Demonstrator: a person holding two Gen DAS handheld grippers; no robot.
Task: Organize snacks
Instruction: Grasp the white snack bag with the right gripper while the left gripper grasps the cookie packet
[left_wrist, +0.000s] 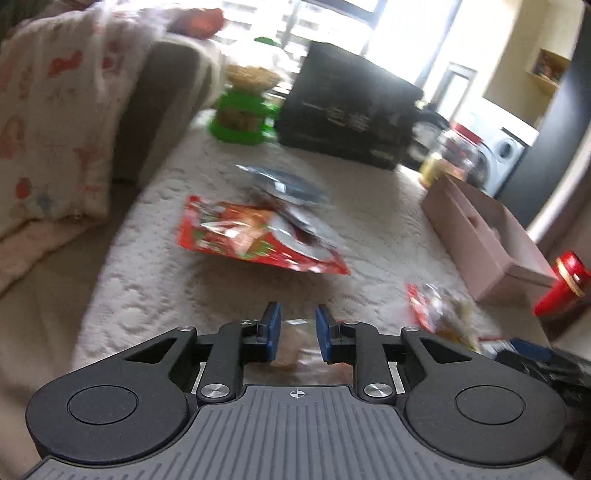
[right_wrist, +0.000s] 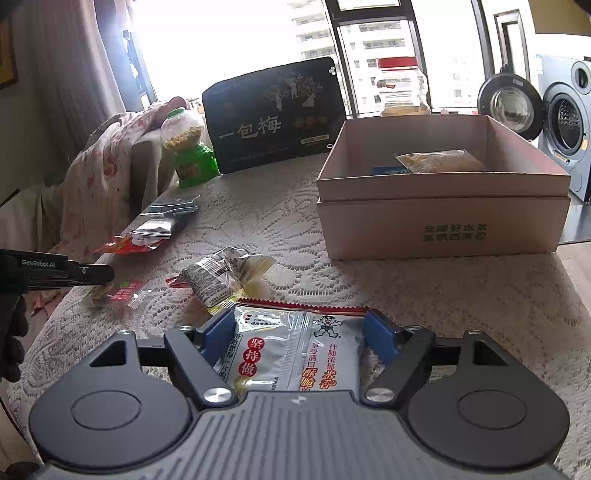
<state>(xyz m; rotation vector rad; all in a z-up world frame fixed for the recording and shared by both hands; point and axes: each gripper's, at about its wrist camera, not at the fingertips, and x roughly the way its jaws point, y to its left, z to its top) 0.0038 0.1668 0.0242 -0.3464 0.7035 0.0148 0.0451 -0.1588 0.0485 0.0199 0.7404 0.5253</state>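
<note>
My right gripper (right_wrist: 299, 332) stands open low over the lace-covered table, with a silver rice-cracker packet (right_wrist: 295, 354) lying flat between its blue pads. Beyond it sits an open cardboard box (right_wrist: 443, 229) holding a yellowish packet (right_wrist: 443, 162) and a blue one. In the blurred left wrist view, my left gripper (left_wrist: 297, 326) has its pads narrowly apart on either side of a clear packet with brown contents (left_wrist: 295, 350). Whether they press on it I cannot tell. In the right wrist view that left gripper (right_wrist: 105, 275) reaches in from the left onto the same clear red-labelled packet (right_wrist: 122, 293).
Loose snacks lie about: crumpled clear packets (right_wrist: 225, 273), a red packet (right_wrist: 122, 245), silver and dark sachets (right_wrist: 159, 225). At the back stand a black gift box (right_wrist: 273, 114), a green candy dispenser (right_wrist: 188, 147) and a red-lidded jar (right_wrist: 400, 85). A blanket-draped sofa (right_wrist: 103, 166) borders the left.
</note>
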